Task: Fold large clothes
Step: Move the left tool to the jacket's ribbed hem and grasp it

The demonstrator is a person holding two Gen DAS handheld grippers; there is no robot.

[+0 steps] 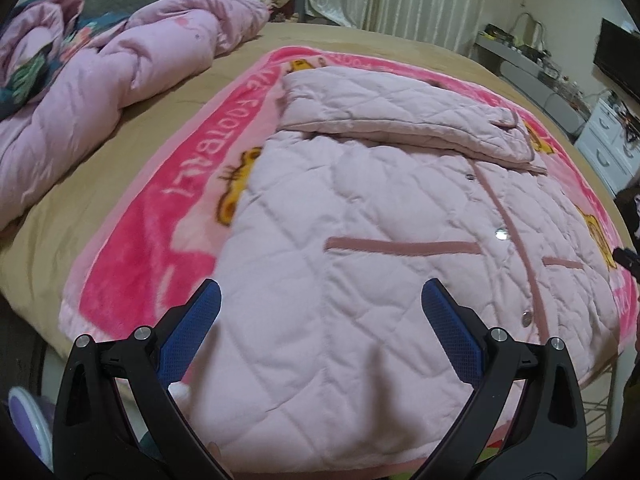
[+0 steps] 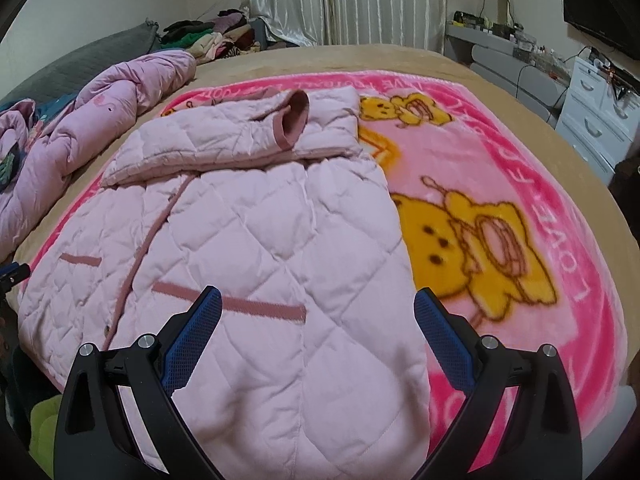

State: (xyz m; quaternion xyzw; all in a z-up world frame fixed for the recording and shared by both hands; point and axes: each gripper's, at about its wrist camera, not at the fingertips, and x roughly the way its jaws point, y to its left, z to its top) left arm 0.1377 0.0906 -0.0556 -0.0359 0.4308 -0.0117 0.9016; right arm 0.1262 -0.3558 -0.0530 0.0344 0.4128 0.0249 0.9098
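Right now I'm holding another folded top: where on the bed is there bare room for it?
The pink blanket is free on the jacket's right, over the bear print. A tan sheet strip is also bare beyond the blanket, toward the curtains. The side with the bunched pink quilt is crowded.

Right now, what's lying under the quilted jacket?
The quilted jacket lies on a pink cartoon blanket, spread over the tan bedcover. Whatever sits directly beneath the jacket is covered.
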